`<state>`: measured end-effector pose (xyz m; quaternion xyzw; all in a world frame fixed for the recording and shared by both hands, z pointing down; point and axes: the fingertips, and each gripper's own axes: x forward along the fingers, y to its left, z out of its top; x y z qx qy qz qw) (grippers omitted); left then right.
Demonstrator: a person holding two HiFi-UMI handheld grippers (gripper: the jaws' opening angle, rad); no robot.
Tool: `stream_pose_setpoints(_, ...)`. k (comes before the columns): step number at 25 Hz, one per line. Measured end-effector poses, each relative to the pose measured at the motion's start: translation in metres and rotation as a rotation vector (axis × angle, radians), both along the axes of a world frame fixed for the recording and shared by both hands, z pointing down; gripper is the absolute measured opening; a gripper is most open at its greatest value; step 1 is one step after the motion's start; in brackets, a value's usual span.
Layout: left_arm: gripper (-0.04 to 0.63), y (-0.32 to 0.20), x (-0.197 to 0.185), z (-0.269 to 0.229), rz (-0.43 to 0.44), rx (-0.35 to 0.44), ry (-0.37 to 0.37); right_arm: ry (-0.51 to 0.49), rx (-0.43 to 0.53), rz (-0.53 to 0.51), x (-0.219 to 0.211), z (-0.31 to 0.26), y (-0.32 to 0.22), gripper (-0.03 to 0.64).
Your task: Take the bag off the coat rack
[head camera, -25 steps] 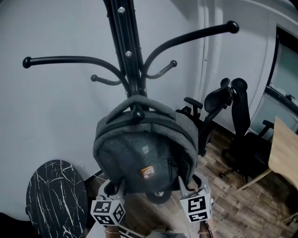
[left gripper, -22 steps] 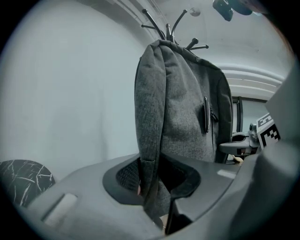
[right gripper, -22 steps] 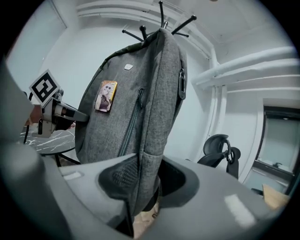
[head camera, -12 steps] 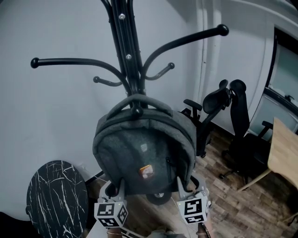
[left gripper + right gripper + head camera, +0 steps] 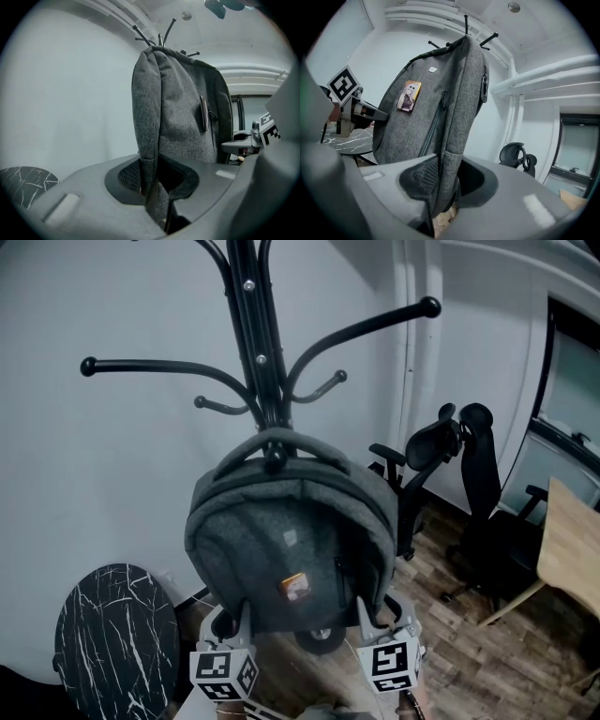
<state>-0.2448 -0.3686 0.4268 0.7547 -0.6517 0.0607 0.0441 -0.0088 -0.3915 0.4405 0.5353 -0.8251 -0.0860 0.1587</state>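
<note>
A dark grey backpack [image 5: 291, 540] hangs by its top handle [image 5: 275, 442] from a low hook of the black coat rack [image 5: 258, 352]. My left gripper [image 5: 230, 617] is under the bag's lower left side and my right gripper [image 5: 380, 610] under its lower right. In the left gripper view the jaws [image 5: 152, 183] pinch a fold of the bag's side fabric [image 5: 183, 108]. In the right gripper view the jaws [image 5: 445, 180] clamp the bag's other edge [image 5: 436, 103] in the same way. A small picture tag [image 5: 296, 587] sits on the bag's front.
A round black marble table [image 5: 112, 643] stands at the lower left by the white wall. Black office chairs [image 5: 469, 474] and a light wooden desk [image 5: 572, 549] stand to the right on the wooden floor. Long rack arms [image 5: 366, 329] stick out above the bag.
The head view has drifted, so the rack's arms sit a little more to the right. The bag and both grippers stay at nearly the same place under it.
</note>
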Motion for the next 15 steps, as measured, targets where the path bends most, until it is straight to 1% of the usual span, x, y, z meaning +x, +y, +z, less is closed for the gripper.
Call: stream_pose_setpoints(15,0.075,0.036,0.005,-0.011,-0.02,0.016,-0.006,0.002,0.022,-0.023,0.004,-0.01,0.032,0.104)
